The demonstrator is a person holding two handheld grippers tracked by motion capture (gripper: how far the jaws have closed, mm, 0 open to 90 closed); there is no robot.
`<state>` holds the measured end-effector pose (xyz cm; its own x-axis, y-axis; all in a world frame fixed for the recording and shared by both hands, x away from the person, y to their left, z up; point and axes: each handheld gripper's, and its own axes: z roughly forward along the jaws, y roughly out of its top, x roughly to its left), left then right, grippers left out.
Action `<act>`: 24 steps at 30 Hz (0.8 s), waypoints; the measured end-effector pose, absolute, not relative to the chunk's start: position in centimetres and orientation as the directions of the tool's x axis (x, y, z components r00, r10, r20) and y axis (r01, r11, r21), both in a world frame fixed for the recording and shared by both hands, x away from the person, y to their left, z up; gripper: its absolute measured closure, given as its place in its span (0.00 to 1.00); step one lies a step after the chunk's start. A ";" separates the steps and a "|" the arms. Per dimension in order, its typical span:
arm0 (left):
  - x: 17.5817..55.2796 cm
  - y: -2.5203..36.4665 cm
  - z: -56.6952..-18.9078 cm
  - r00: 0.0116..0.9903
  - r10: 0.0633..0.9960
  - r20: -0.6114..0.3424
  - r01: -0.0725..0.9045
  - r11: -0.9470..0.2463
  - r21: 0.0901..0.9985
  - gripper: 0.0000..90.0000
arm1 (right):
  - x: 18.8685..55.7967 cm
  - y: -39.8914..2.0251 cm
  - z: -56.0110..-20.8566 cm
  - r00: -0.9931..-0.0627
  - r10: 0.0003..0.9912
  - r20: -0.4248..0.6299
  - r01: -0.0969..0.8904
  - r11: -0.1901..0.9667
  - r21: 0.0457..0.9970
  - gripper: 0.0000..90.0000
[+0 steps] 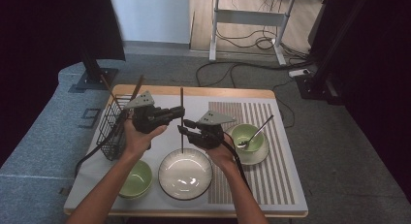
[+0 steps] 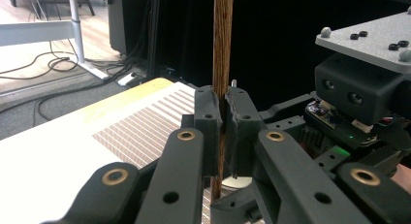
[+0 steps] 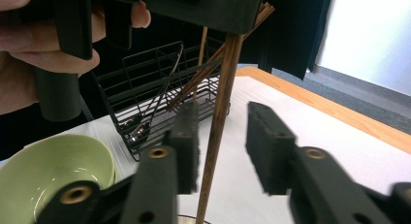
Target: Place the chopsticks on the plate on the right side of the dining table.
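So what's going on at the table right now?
A person is passing a wooden chopstick between two handheld grippers above the white plate. The left gripper is clamped on it and holds it upright. The right gripper has its jaws on either side of the stick, not pressing yet. More chopsticks stand in the wire basket.

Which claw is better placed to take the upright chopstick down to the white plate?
Left, probably. The left claw is already shut on the chopstick, above the white plate. The right claw only straddles it, pads not pressing.
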<state>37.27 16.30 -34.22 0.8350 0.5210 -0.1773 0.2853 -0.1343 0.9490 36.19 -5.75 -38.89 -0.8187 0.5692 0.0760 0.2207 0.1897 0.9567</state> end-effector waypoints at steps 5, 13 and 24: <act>37.2 16.2 -34.3 0.840 0.515 -0.168 0.280 -0.146 0.949 0.93 | 36.2 -5.6 -38.8 -0.819 0.568 0.078 0.224 0.192 0.955 0.91; 36.7 17.5 -34.0 0.833 0.537 -0.129 0.250 -0.159 0.955 0.69 | 36.5 -6.6 -38.5 -0.799 0.595 0.092 0.241 0.177 0.954 0.94; 36.6 18.2 -35.2 0.823 0.553 -0.129 0.264 -0.172 0.949 0.53 | 36.7 -7.7 -37.2 -0.782 0.615 0.102 0.235 0.139 0.962 0.94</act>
